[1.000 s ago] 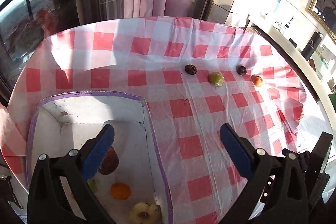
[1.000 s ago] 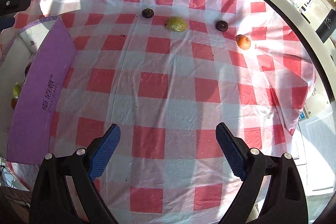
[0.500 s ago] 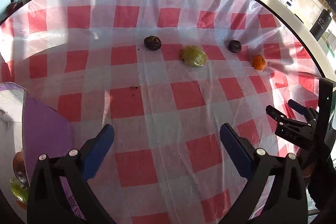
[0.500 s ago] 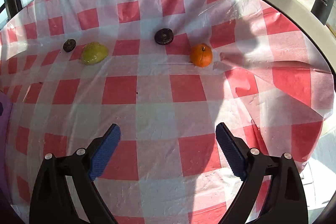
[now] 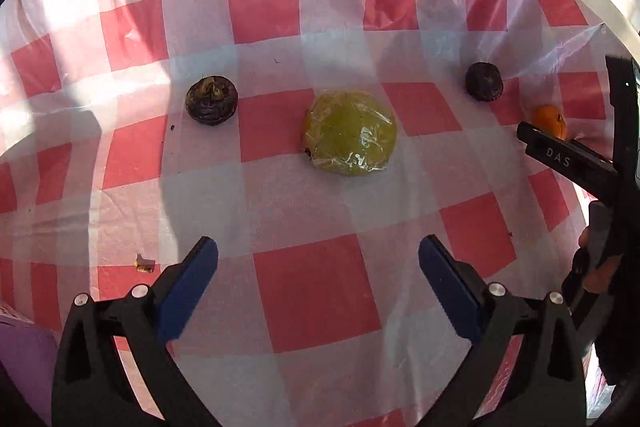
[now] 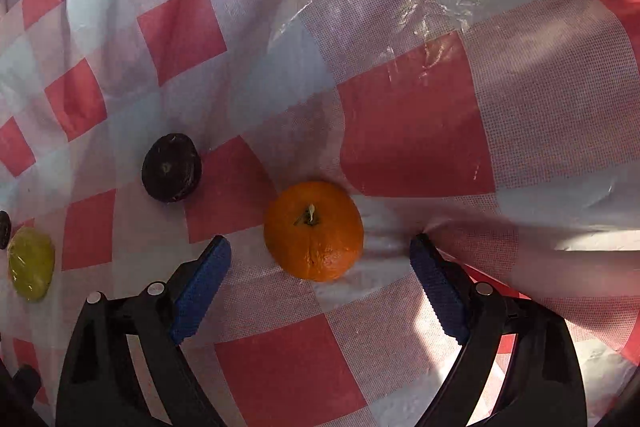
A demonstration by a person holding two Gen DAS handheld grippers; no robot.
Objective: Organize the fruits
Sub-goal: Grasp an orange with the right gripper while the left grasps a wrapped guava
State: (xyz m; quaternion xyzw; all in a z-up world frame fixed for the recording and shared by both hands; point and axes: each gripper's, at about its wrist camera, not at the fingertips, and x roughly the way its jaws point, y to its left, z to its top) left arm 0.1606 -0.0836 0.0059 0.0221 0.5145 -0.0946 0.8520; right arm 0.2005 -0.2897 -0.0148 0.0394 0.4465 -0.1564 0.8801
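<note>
right tool spread around orange | left tool spread

Red-and-white checked tablecloth, thin and plastic-looking, lay wrinkled over the table, glossy in patches. Bunched into a raised fold on the right in the right wrist view. Small brown crumb sat on the cloth in the left wrist view; tiny dark specks farther back. Purple edge showed at lower left, too cropped to identify.
</note>
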